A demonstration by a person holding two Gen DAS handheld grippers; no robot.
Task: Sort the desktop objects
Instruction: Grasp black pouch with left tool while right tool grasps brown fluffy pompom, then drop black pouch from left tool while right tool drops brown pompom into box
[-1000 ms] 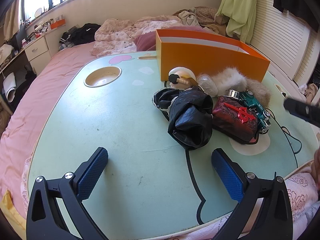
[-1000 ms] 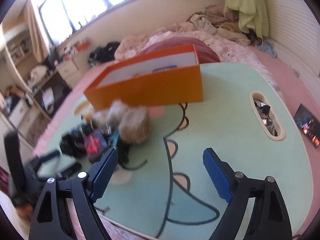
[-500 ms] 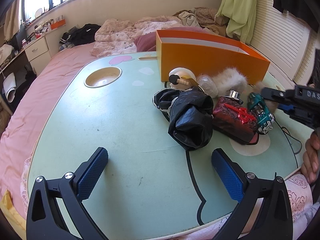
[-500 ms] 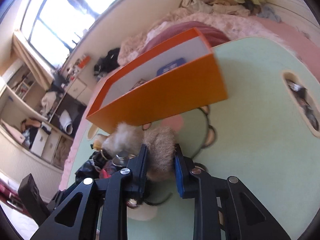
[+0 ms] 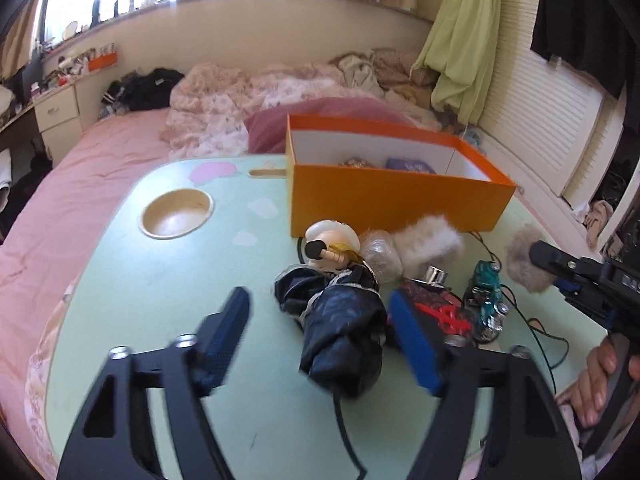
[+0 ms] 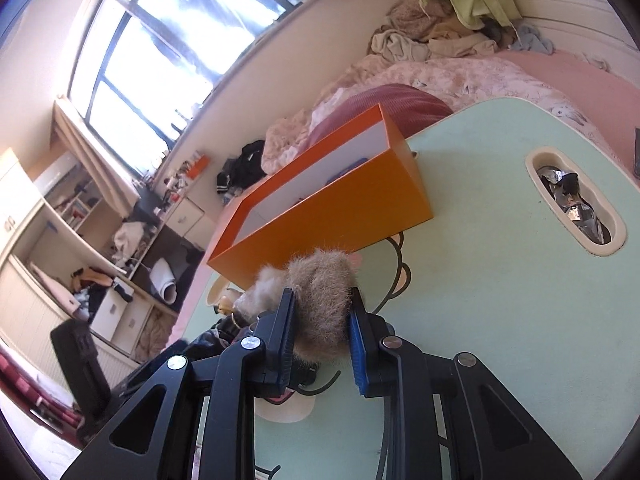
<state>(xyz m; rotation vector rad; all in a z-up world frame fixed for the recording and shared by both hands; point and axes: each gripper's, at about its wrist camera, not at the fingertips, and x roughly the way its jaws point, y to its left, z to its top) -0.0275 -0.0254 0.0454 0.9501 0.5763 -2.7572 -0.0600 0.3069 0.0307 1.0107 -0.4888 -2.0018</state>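
Right gripper (image 6: 322,326) now pinching brown puff (image 6: 320,300); lifted clear of pile.

1 s ago right gripper was spread over bare table; 0.5 s ago it closed on the puff; now puff sits right of frame in left view, apart from white puff (image 5: 428,240). Left gripper (image 5: 320,344) spread, has moved in toward black bag (image 5: 344,332), centre frame. Likely next: puff into orange box (image 6: 332,216), upper centre.
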